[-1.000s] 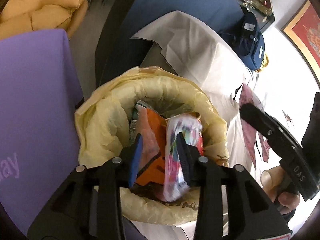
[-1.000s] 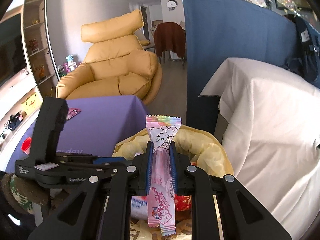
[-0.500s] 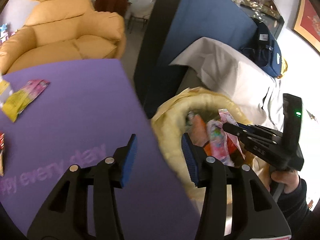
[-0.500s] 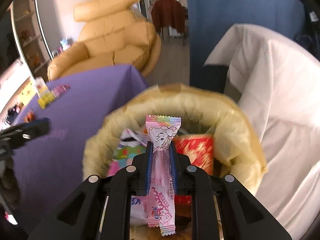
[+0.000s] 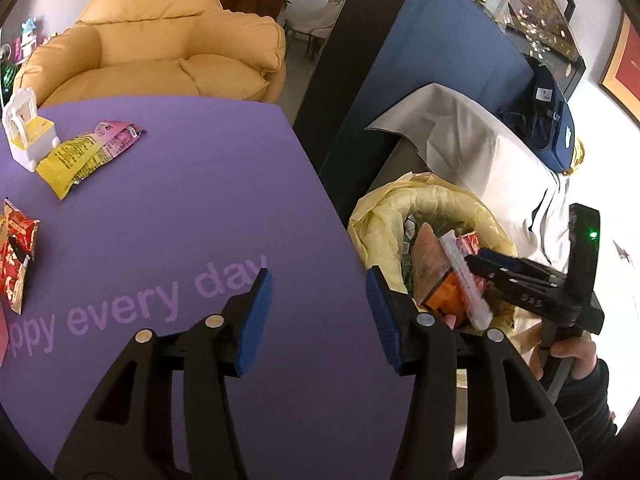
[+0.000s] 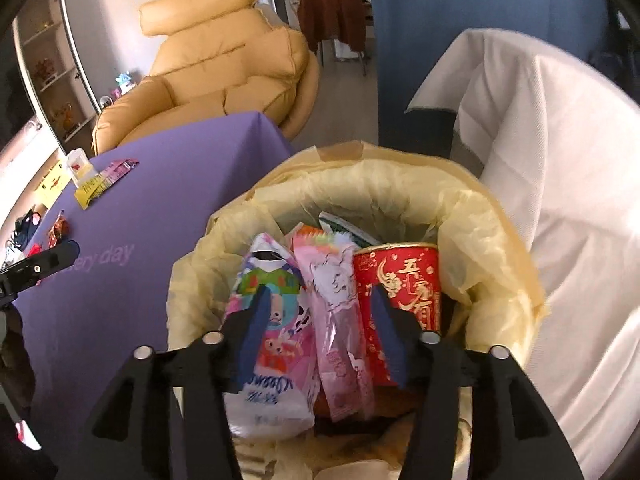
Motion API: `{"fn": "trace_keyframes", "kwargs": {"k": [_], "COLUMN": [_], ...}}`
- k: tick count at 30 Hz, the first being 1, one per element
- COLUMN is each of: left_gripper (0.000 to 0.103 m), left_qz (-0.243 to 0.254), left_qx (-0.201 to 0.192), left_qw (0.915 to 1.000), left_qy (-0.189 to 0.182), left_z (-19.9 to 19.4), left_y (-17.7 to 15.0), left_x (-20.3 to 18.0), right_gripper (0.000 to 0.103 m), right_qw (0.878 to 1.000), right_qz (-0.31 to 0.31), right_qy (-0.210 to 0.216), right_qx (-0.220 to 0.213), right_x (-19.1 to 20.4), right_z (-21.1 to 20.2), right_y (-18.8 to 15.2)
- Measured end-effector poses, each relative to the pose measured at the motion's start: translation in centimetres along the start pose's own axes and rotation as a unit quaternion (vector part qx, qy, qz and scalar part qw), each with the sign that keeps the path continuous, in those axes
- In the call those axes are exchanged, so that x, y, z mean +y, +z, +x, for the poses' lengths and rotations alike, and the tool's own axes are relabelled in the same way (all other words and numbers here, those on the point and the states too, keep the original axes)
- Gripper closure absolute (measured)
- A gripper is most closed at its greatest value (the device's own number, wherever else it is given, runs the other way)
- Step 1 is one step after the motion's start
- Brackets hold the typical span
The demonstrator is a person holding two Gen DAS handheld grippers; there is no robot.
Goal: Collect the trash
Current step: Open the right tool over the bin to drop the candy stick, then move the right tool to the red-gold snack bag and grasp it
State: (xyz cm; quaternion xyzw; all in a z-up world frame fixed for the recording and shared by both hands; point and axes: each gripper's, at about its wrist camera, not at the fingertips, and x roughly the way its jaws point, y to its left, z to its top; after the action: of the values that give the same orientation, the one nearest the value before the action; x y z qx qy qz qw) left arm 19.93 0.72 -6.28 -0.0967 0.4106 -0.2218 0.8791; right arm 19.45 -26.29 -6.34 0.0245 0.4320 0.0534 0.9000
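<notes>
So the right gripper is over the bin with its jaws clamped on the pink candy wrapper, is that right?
Not quite. The right gripper is over the bin, but its jaws have just been opening and stand apart; the pink candy wrapper lies loose between them among the other trash. The right wrist view shows it.

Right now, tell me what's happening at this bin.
A person with a gripper in each hand is clearing snack wrappers off the purple table into the yellow-lined bin. The right gripper hangs over the bin; its jaws have just been opening, and the pink wrapper now stands loose between them among the other trash. The left gripper is open and empty over the table, facing the yellow wrapper and red wrapper left there.
</notes>
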Motion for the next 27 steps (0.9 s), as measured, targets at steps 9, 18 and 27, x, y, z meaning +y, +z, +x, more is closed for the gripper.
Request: {"fn": "trace_keyframes", "kwargs": {"k": [9,18,27], "left_gripper": [0.053,0.053,0.053], "left_qz": [0.009,-0.067,-0.162], "left_qx": [-0.037,-0.083,-0.122], "left_qw": [0.9980,0.9854,0.9598], "left_qy": [0.051,0.133,0.194], "left_z": [-2.4,-7.1,-11.7], "left_y": [-0.6,-0.5,-0.4], "left_x": [2.7,11.2,19.4], "right_gripper": [0.052,0.052,0.052], "right_qw": [0.998,0.991,0.982], "right_qz": [-0.044,-0.092,-0.078], "right_qy": [0.026,0.083,0.165], "right_qx": [-0.038,-0.041,-0.044], "right_x": [3.2,10.1,18.2], "right_z": [-3.8,-1.1,4.0], "right_y": [0.7,1.8,5.1]}}
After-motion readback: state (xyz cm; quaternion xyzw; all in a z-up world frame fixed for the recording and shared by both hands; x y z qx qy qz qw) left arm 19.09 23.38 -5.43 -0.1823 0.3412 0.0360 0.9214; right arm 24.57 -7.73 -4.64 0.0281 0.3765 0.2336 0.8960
